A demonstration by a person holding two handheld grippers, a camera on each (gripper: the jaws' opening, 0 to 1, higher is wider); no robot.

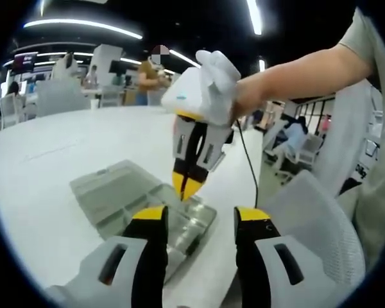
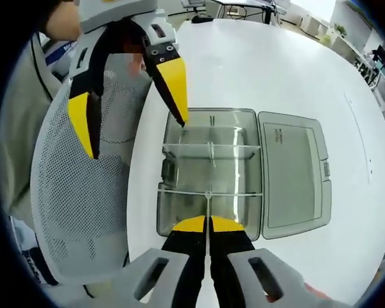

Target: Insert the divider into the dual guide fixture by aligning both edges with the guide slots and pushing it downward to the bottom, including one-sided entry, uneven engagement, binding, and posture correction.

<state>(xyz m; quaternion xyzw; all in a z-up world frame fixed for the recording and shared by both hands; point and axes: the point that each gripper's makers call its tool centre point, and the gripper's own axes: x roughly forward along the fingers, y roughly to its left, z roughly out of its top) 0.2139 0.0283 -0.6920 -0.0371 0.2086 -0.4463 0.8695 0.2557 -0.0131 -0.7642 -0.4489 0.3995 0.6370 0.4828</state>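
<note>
An open-plan office or lab hall is indicated. A broad white round table (image 2: 276,70) is seen in the foreground, with a white mesh office chair (image 2: 77,212) drawn up to it. Long ceiling light strips (image 1: 83,27) are seen overhead, further desks with chairs (image 1: 301,151) and monitors (image 1: 24,62) behind, and a standing person (image 1: 147,80) among them.

A white table (image 2: 256,70) carries a clear compartment box (image 2: 244,173).

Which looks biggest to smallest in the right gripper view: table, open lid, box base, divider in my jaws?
1. White table
2. Box base and open lid: alike, unranked
3. Divider, a thin edge held by the right gripper
</note>
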